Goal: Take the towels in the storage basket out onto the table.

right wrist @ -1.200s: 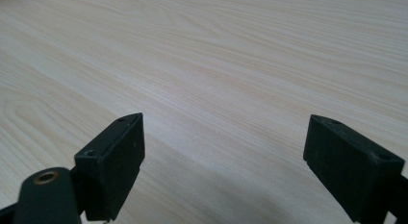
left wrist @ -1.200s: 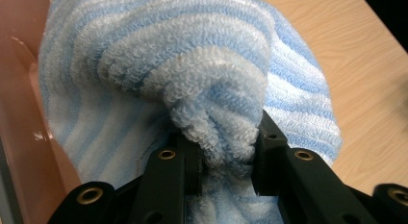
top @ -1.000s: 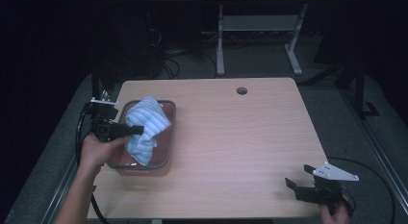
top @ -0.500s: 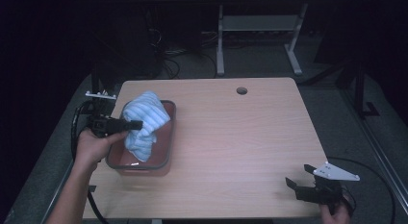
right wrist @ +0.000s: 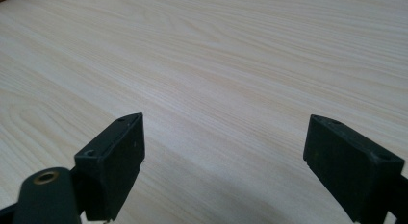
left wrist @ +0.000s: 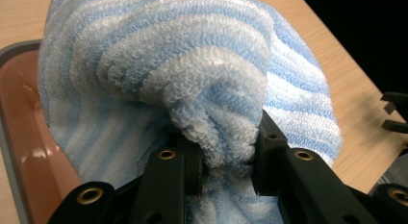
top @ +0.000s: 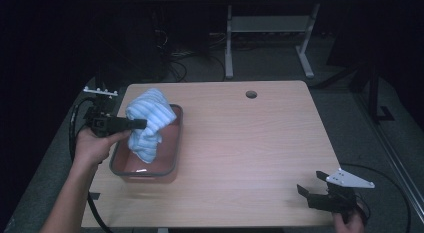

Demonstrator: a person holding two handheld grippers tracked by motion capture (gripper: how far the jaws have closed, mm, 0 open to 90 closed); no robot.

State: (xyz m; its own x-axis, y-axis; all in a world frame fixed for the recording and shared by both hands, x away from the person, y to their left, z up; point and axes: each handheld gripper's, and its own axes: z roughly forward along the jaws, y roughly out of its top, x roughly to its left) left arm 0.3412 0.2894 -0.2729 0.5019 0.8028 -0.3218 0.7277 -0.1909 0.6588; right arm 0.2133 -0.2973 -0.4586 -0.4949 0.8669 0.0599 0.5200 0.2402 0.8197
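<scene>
A blue-and-white striped towel hangs bunched above a grey-rimmed tray with a reddish inside, at the table's left side. My left gripper is shut on a fold of the towel, whose lower end dangles into the tray. In the left gripper view the towel fold is pinched between the two black pads. My right gripper rests near the table's front right corner, jaws wide apart with nothing between them. The right gripper looks across bare wood.
The wooden table has a round cable hole near its far edge. Beyond it stand a white metal frame and floor cables. The left gripper's cable trails off the table's left side.
The left gripper has risen with the towel, lifting more of it out of the tray. The right gripper has stayed where it was.
</scene>
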